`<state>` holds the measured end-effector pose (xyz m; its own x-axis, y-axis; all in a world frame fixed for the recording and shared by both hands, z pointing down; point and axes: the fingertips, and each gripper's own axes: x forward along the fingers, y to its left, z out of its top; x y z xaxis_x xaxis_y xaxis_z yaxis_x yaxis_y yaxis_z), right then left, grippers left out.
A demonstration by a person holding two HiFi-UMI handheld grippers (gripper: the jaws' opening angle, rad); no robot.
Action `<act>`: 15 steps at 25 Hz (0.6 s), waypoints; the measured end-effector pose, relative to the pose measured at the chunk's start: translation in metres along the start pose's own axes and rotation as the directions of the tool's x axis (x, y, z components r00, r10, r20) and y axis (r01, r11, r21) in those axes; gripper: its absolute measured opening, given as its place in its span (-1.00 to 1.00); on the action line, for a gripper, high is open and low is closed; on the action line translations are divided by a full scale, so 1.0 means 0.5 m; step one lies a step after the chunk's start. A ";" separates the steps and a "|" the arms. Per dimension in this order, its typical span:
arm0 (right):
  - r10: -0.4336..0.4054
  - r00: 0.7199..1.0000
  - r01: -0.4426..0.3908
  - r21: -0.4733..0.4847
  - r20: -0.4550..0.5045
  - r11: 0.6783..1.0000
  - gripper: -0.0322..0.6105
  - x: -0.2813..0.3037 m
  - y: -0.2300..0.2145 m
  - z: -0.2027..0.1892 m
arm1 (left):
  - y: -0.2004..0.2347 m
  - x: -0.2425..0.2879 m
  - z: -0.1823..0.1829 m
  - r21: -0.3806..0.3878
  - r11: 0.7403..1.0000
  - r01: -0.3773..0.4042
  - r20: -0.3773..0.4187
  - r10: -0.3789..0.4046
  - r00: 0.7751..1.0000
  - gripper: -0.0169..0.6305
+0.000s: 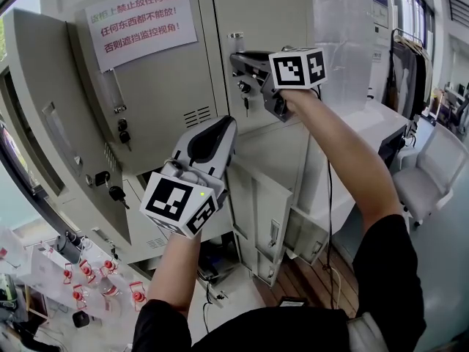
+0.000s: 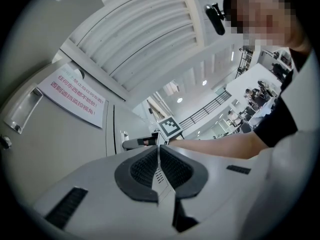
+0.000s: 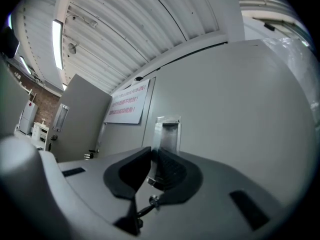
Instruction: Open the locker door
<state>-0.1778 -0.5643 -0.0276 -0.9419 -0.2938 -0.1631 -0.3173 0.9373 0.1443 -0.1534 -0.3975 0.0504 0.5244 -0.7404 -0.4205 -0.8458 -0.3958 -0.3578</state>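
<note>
Grey locker door (image 1: pixel 271 13): your right gripper (image 3: pixel 151 156) pinches its metal handle (image 3: pixel 167 131) (your left gripper (image 2: pixel 159 154), lower, is clenched on nothing).

A red-lettered paper notice (image 1: pixel 141 22) is taped to the neighbouring locker door (image 1: pixel 167 79), keys (image 1: pixel 123 132) hang below it, and a white chair (image 1: pixel 434 169) stands at right.

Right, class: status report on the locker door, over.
Right gripper jaws shut on silver metal door handle. Left gripper shut, empty. Grey locker door closed. Nothing seen blocking.
</note>
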 end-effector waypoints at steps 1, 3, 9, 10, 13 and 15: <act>0.011 1.000 -0.011 0.001 0.003 1.000 -0.73 -0.005 0.003 0.001 | -0.001 0.001 -0.002 -0.001 1.000 0.000 -0.003 0.000 1.000 -0.89; 0.043 0.999 -0.043 0.010 0.012 0.999 -0.73 -0.015 0.009 0.004 | -0.005 0.004 -0.004 -0.001 1.000 0.000 -0.008 0.000 1.000 -0.89; 0.118 0.993 -0.118 0.006 0.013 0.993 -0.73 -0.056 0.029 0.015 | -0.024 0.019 0.006 0.021 1.000 0.007 -0.006 -0.007 1.000 -0.89; 0.133 0.991 -0.133 0.003 0.014 0.991 -0.73 -0.063 0.032 0.017 | -0.028 0.021 0.006 0.024 1.000 0.008 -0.007 -0.008 1.000 -0.89; 0.190 0.982 -0.190 0.014 0.018 0.982 -0.73 -0.090 0.042 0.022 | -0.041 0.029 0.005 0.031 0.999 0.014 -0.010 -0.013 1.000 -0.89; 0.222 0.975 -0.223 0.020 0.024 0.975 -0.73 -0.110 0.046 0.026 | -0.050 0.035 0.004 0.033 0.999 0.019 -0.014 -0.018 1.000 -0.89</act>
<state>-0.1319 -0.5241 -0.0278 -0.9860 -0.0736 -0.1499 -0.0973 0.9827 0.1578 -0.1227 -0.3994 0.0502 0.5382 -0.7407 -0.4022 -0.8322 -0.3914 -0.3928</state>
